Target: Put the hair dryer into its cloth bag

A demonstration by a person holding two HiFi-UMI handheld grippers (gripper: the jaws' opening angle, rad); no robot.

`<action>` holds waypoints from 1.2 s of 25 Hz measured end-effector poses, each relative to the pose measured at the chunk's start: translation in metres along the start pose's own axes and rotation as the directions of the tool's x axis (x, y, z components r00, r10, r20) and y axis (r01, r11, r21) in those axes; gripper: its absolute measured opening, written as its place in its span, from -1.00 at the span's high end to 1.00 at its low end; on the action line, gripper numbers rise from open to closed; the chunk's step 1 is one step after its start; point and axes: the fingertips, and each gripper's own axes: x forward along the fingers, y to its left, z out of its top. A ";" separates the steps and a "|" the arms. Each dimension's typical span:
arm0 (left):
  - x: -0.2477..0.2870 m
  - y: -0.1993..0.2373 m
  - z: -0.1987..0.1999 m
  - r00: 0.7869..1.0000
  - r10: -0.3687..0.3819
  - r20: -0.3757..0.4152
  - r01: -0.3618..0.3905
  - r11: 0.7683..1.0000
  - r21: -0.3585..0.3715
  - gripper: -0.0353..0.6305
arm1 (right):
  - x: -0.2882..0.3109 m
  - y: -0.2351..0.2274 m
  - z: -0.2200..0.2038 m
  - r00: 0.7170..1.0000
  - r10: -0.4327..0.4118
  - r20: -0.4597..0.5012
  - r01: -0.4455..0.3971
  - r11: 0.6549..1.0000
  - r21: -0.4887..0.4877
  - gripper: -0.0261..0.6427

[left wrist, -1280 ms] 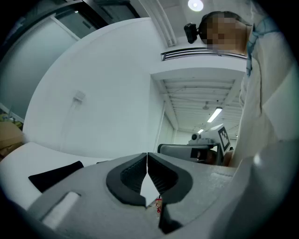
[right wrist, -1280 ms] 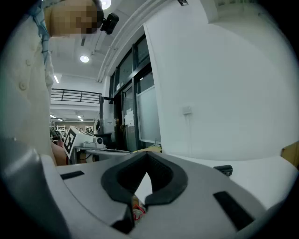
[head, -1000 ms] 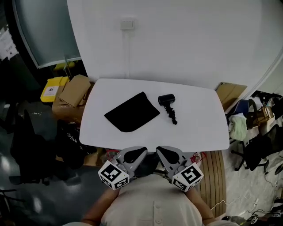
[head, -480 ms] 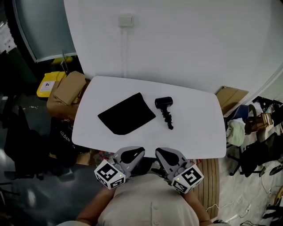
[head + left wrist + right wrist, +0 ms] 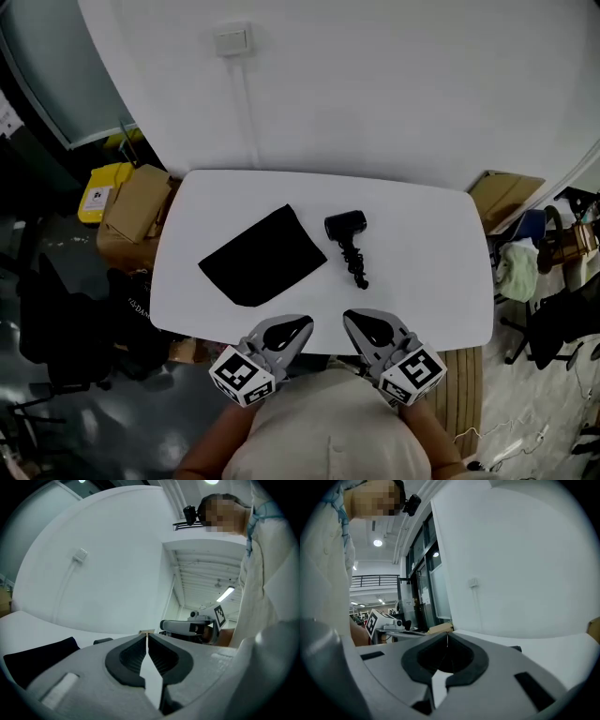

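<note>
A flat black cloth bag [image 5: 262,257] lies on the white table [image 5: 422,272], left of centre; it also shows in the left gripper view as a dark cloth bag [image 5: 37,660] at lower left. The black hair dryer [image 5: 346,227] rests just right of the bag, its coiled cord trailing toward me. My left gripper [image 5: 298,325] and right gripper [image 5: 354,319] hover at the table's near edge, close to my body, both shut and empty. Their jaw tips meet in the left gripper [image 5: 146,634] and right gripper [image 5: 447,634] views.
Cardboard boxes [image 5: 136,206] and a yellow bin [image 5: 101,187] stand on the floor left of the table. Another cardboard box [image 5: 506,195], bags and clutter [image 5: 544,272] crowd the right side. A curved white wall [image 5: 375,84] with a socket [image 5: 232,41] rises behind the table.
Both grippers have moved forward, up to the table's near edge. The head view has shifted, so the table sits lower and more centred. Bag and dryer have not moved on the table.
</note>
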 end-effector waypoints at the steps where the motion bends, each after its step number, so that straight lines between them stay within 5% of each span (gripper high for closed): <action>1: 0.009 0.004 0.001 1.000 0.000 -0.007 0.000 1.000 0.004 0.86 | 0.004 -0.010 0.001 1.000 0.003 0.000 -0.003 1.000 0.001 0.87; 10: 0.079 0.048 -0.011 0.986 0.074 -0.150 -0.069 0.997 0.035 0.86 | 0.028 -0.078 -0.015 0.999 0.019 -0.051 -0.018 1.000 0.025 0.87; 22: 0.147 0.104 -0.040 0.941 0.177 -0.289 -0.163 0.984 0.073 0.86 | 0.052 -0.147 -0.050 0.992 0.061 -0.110 -0.053 0.996 0.071 0.87; 25: 0.159 0.120 -0.059 0.905 0.233 -0.356 -0.209 0.972 0.107 0.83 | 0.055 -0.163 -0.062 0.989 0.075 -0.129 -0.065 0.994 0.085 0.87; 27: 0.162 0.136 -0.079 0.855 0.296 -0.427 -0.271 0.955 0.120 0.54 | 0.057 -0.170 -0.069 0.987 0.085 -0.138 -0.072 0.993 0.095 0.87; 30: 0.164 0.159 -0.102 0.781 0.375 -0.498 -0.361 0.923 0.129 0.47 | 0.059 -0.179 -0.077 0.983 0.106 -0.149 -0.091 0.990 0.105 0.87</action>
